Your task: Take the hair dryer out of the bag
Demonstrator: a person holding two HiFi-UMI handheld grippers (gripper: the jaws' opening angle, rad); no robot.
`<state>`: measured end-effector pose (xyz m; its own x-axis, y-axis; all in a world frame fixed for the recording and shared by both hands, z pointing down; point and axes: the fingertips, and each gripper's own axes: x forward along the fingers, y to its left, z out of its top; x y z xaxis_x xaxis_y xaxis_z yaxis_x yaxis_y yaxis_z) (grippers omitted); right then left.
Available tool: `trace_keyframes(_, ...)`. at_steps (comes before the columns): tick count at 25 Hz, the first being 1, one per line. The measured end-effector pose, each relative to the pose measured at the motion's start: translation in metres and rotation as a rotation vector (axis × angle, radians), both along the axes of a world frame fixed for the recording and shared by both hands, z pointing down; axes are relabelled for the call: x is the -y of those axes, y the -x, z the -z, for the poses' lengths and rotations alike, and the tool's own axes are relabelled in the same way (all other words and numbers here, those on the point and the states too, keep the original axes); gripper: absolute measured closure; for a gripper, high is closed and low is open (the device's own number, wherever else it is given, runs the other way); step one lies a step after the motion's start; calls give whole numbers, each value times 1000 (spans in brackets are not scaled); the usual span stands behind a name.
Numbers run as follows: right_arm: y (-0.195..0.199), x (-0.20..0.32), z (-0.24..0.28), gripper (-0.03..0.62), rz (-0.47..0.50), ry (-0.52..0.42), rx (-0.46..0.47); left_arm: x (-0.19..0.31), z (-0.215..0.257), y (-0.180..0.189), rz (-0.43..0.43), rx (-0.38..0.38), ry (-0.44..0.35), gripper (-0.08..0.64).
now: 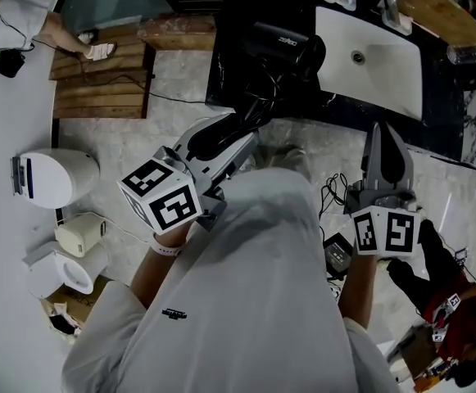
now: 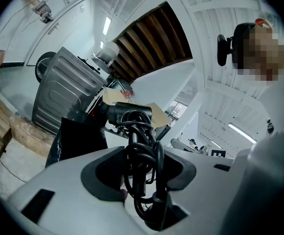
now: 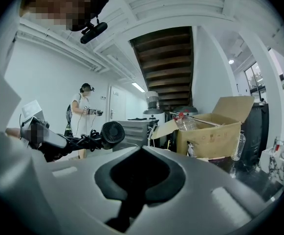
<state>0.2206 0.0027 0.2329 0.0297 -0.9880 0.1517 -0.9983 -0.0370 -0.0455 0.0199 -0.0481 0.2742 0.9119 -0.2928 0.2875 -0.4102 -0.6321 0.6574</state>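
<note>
Since the left gripper (image 2: pixel 142 177) had its jaws clamped on the hair dryer (image 2: pixel 129 114) down at the handle, with the cord (image 2: pixel 142 148) wound round it, I'd say slipping was the main worry. Part of what the jaws pressed on looked like cord loops rather than solid handle, so the bundle could shift. The heavy head sat well out past the jaws too, so a quick swing could've tipped or twisted it loose. It hung over the dark tabletop (image 1: pixel 303 109), near the sink (image 1: pixel 369 56), so a drop would've landed hard. What I took for the black bag (image 2: pixel 78 136) stood behind and to the left in the left gripper view, and the dryer looked clear of it, though a loose loop of cord could've snagged there.

Pose-wise, the left hand reached forward, pointing a touch below level. The right gripper (image 1: pixel 383 142) was held out alongside, jaws closed with nothing in them, aimed at the tabletop edge.
</note>
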Motion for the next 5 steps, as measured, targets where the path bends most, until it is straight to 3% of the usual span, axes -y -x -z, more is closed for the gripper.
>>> trace_keyframes(5, 1, 7, -3, 580, -2, 5, 3, 6, -2, 0, 0, 3, -1, 374)
